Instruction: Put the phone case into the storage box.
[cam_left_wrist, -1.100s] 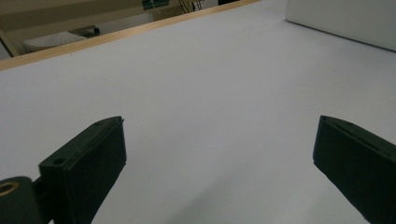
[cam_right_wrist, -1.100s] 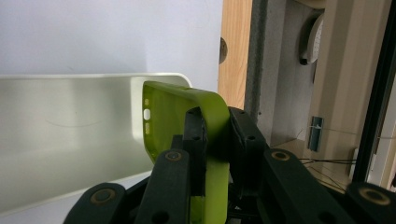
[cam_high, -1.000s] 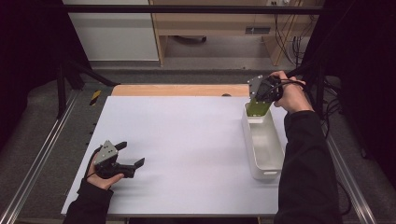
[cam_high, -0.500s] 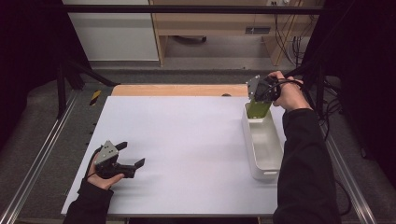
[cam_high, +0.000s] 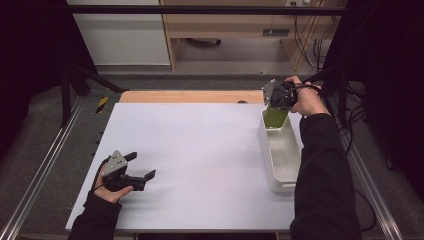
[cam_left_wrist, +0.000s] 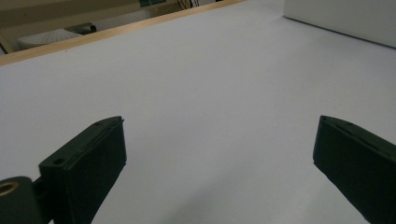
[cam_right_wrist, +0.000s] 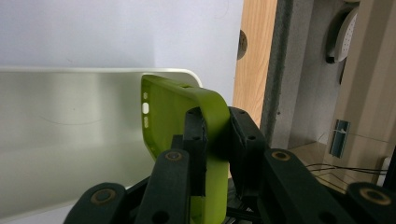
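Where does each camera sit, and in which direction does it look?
High view: above the near side, looking forward and down on the table; both forearms show.
Left gripper view: rides the left gripper, looking across the table; open jaws.
Right gripper view: rides the right gripper, jaws clamping the green phone case.
All three show the white bin.

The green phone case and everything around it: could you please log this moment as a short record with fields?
held item: green phone case, soft, cut-outs along one edge
holder: right gripper, jaws clamped on the case's side wall
position: case hangs over the far end of the white bin
bin contents: nothing to be seen inside
left gripper: jaws wide apart, holding nothing, low over the near left of the white table
contact between case and bin: cannot tell
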